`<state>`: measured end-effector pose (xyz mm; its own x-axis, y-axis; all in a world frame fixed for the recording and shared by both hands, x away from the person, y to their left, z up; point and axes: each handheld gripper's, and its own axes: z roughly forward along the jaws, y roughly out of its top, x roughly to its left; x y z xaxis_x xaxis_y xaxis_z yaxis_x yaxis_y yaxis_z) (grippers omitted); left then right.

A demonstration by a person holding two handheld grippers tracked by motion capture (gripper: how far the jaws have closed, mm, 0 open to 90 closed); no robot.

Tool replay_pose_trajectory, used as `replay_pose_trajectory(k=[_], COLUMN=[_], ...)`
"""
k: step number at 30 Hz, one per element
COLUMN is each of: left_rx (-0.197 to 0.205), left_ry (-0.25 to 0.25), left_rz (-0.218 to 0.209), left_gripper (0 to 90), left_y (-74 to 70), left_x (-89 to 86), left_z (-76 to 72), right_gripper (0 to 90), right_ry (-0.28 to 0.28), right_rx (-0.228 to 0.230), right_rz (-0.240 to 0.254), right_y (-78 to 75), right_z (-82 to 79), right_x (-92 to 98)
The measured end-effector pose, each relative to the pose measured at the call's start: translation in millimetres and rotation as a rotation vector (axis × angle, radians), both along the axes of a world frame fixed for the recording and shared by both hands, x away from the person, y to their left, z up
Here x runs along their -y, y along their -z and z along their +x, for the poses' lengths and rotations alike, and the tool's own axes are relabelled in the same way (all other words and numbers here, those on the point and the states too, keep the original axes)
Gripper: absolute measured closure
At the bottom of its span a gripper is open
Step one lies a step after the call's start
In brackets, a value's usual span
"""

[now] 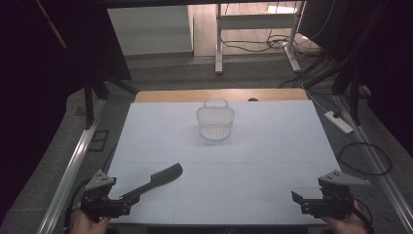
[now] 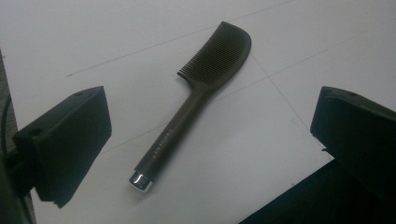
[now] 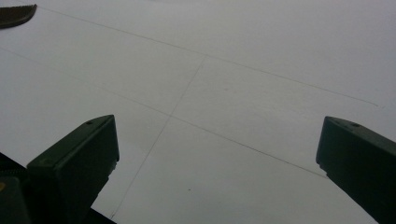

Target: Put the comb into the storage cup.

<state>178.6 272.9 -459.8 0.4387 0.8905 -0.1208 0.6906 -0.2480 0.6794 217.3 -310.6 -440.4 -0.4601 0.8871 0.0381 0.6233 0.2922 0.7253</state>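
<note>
A dark comb (image 1: pixel 158 179) with a long handle lies flat on the white table sheet (image 1: pixel 219 156) at the front left, its toothed head pointing toward the middle. My left gripper (image 1: pixel 127 200) sits at the front left corner, open, just short of the comb's handle end. In the left gripper view the comb (image 2: pixel 191 102) lies between and beyond the wide-apart jaws, its silver cap nearest me. My right gripper (image 1: pixel 297 200) rests at the front right corner, open, holding nothing; the right gripper view has the comb's tip (image 3: pixel 16 14) at the top left.
A white wire-mesh basket (image 1: pixel 215 121) with a handle stands upright at the back middle of the sheet. A wooden table edge (image 1: pixel 221 94) runs behind it. A power strip (image 1: pixel 338 122) and cables lie on the floor to the right.
</note>
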Motion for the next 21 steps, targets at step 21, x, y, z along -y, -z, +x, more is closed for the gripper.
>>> replay_pose_trajectory(k=[21], left_rx=[-0.031], left_ry=[0.056], left_rz=[-0.025], left_gripper=[0.0], left_y=[3.3], left_x=[1.8], left_z=[16.0], right_gripper=[0.0], right_ry=[0.01], right_rx=[-0.011], right_rz=[0.009], right_y=[0.4], right_z=[1.4], right_x=[1.4])
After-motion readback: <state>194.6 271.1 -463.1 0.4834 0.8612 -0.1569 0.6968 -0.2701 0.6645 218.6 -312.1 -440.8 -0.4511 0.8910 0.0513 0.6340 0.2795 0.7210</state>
